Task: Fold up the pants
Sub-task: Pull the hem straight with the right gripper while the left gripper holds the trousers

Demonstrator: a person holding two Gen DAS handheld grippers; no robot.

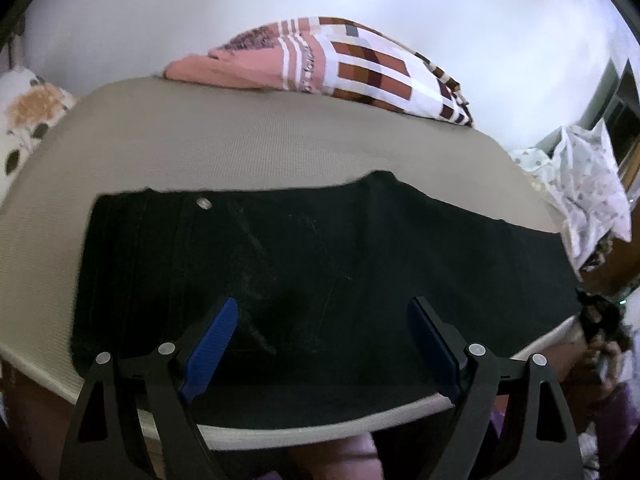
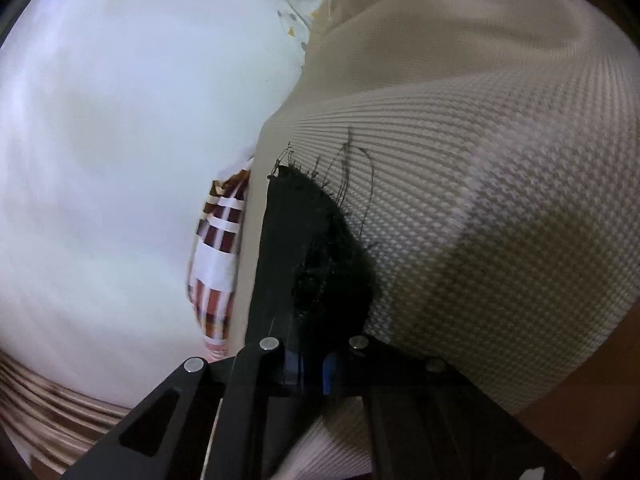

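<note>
Left gripper (image 1: 322, 344) gaping over black pants (image 1: 320, 248) — right gripper (image 2: 308, 364) clamped on frayed hem (image 2: 320, 240). Carry hem toward waistband, keep edges aligned on mattress (image 1: 240, 136).

black pants (image 1: 320, 248): flat across beige mattress, waistband with silver button at left, legs stacked, extending right; frayed hem (image 2: 320, 232) with loose threads.

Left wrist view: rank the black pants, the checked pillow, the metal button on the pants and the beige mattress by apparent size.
1. beige mattress, widest surface, partly covered
2. black pants
3. checked pillow, though it lies farther back, so its true size is unsure
4. metal button, clearly smallest
</note>
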